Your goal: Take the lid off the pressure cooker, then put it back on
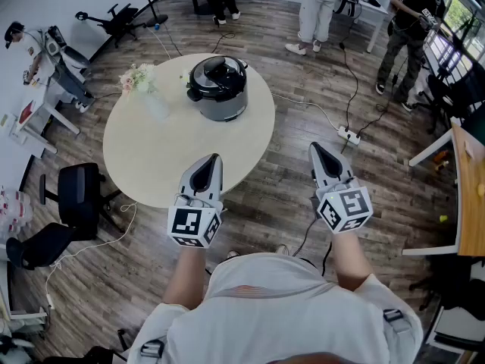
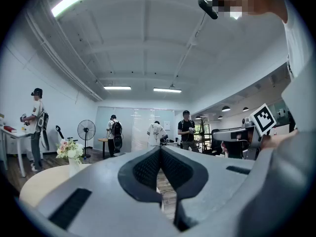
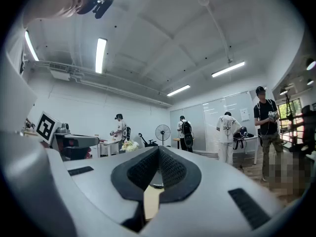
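The pressure cooker (image 1: 218,88) stands on the far part of the round table (image 1: 151,158), a little right of its middle; its dark lid (image 1: 217,70) sits on top of it; a vase of pale flowers (image 1: 139,78) stands on the same table, just left of the cooker. The 2 grippers are held level and well short of the cooker; the left gripper (image 1: 215,160) hangs over the table's near edge, its jaws closed together with nothing between them; the right gripper (image 1: 314,148) is off the table's near right side, over the wood floor, jaws likewise pressed together and empty. A black office chair (image 1: 79,196) stands left of the table; a white power strip (image 1: 348,136) lies on the floor to its right; several people stand beyond the table's far side.
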Tool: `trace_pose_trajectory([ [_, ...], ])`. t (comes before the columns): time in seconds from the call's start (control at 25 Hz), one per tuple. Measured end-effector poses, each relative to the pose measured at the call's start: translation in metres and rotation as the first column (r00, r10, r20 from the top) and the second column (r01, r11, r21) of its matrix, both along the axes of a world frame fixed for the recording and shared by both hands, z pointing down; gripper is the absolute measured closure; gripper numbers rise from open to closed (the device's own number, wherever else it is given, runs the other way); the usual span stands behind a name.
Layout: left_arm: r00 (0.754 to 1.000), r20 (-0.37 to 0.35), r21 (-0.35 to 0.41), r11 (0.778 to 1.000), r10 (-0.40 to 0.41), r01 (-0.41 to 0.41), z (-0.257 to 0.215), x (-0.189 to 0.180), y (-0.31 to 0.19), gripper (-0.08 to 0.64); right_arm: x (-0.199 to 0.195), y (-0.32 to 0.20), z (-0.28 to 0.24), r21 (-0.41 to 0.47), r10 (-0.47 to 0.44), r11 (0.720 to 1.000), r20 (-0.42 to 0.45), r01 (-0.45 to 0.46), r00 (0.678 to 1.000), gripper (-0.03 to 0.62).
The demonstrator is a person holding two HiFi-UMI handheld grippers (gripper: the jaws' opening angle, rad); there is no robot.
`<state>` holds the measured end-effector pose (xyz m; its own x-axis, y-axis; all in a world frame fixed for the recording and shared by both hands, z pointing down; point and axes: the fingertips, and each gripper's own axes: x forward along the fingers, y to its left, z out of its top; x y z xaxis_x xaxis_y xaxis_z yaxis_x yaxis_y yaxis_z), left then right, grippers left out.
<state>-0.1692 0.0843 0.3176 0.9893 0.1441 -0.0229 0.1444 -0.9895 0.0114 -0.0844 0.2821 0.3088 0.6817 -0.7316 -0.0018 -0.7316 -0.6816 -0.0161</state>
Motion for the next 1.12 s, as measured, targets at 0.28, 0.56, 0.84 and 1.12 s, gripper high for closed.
trace_pose_trajectory([
  [0.28, 1.0, -0.005, 0.004, 1.0, -0.006, 0.006, -0.002, -0.003, -0.01, 0.554, -0.006, -0.005, -0.001, 0.004, -0.003, 1.0, 0.0, 0.003, 1.0, 0.591],
  [0.56, 1.0, -0.003, -0.001, 1.0, -0.012, 0.012, 0.0, 0.0, -0.004, 0.554, -0.002, -0.003, 0.0, -0.009, -0.015, 1.0, -0.003, 0.015, 1.0, 0.591],
  [0.84, 0.999, -0.005, 0.001, 0.999, -0.051, 0.051, 0.0, 0.004, 0.007, 0.554, 0.011, 0.019, -0.004, 0.079, -0.016, 0.997, -0.002, 0.017, 1.0, 0.591],
  [1.12, 0.993, -0.021, -0.006, 0.993, -0.118, 0.117, -0.001, 0.013, 0.028, 0.554, 0.039, 0.058, 0.02, 0.067, -0.048, 0.997, 0.045, 0.045, 0.998, 0.591],
])
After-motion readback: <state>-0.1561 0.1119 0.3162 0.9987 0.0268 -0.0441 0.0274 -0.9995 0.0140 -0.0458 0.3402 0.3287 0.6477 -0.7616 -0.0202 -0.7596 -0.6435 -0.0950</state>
